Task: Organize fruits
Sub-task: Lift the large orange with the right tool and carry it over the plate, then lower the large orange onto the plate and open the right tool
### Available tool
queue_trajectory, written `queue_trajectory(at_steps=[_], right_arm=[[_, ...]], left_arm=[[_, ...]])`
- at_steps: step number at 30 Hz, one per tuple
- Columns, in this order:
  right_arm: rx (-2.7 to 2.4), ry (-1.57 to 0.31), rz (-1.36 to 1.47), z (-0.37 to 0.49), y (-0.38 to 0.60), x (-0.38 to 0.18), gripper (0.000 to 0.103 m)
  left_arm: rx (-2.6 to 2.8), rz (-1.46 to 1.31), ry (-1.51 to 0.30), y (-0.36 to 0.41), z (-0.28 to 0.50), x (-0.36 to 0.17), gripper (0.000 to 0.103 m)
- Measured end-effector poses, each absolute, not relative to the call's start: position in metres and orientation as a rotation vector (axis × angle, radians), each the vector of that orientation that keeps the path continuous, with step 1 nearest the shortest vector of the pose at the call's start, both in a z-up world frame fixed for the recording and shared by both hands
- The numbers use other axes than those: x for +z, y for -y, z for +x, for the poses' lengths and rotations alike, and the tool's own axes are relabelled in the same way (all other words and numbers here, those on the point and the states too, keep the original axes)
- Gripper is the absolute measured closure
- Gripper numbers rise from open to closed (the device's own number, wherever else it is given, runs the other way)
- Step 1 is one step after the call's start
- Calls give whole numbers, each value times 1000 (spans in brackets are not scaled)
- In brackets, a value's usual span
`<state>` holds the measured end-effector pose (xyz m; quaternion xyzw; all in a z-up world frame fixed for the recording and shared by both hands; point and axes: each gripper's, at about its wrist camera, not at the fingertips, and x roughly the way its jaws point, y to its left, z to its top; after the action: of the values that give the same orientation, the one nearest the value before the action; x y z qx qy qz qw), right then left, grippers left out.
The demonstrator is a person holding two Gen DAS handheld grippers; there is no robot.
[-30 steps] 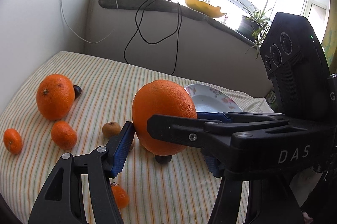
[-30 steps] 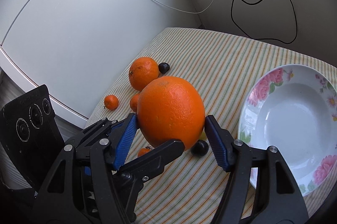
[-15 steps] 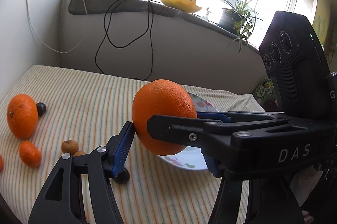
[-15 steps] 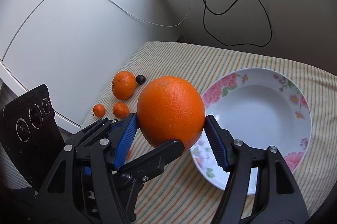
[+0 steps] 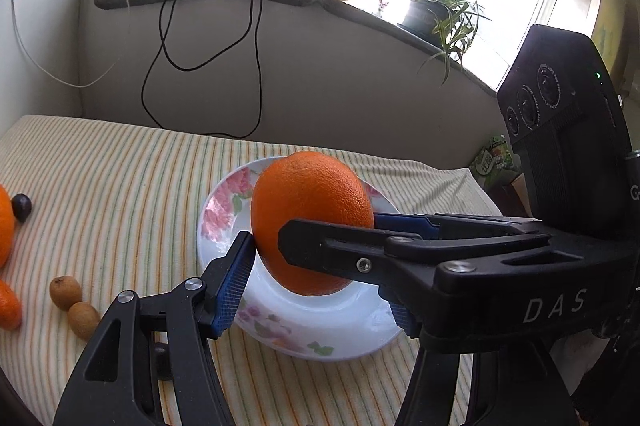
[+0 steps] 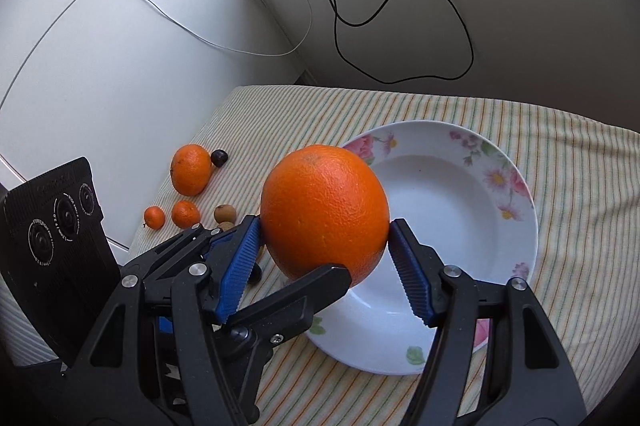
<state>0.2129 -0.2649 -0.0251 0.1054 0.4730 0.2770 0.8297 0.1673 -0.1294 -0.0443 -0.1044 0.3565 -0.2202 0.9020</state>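
A large orange [image 5: 308, 194] [image 6: 320, 194] hangs over the left part of a white flowered plate [image 5: 224, 202] [image 6: 516, 186] on the striped cloth. Both grippers grip it together. My right gripper [image 6: 324, 230] presses its blue pads on the orange's two sides. My left gripper [image 5: 316, 266] has its left pad against the orange. Its other pad is hidden behind the right gripper's black finger [image 5: 328, 246], which crosses in front. In the right wrist view, a left-gripper finger [image 6: 300, 298] lies under the orange.
Left of the plate lie a medium orange [image 6: 191, 169], a dark round fruit [image 6: 219, 158], two small mandarins [image 6: 185, 213] and brown fruits [image 5: 65, 291]. The cloth's left edge runs along a white cabinet [image 6: 120, 66]. Black and white cables [image 6: 400, 26] hang down the back wall.
Both grippers have carried the large orange to the right, from above the cloth beside the loose fruit to above the plate. The grip on it has stayed the same.
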Motion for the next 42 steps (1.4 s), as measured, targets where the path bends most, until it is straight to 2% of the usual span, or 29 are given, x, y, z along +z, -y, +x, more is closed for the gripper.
queue_trajectory(at_steps=[28,33,42], right_arm=[[538,-1044,222,219,270,-36,34],[528,-1039,205,218,270,-37,34],[499,-995,155,215,272,-25,34]], left_arm=[[-470,-193,-791,142,181,-58,42],[-449,-177,-778,144,178,-57,38],[-439,-175,-783,141,175,-58,37]])
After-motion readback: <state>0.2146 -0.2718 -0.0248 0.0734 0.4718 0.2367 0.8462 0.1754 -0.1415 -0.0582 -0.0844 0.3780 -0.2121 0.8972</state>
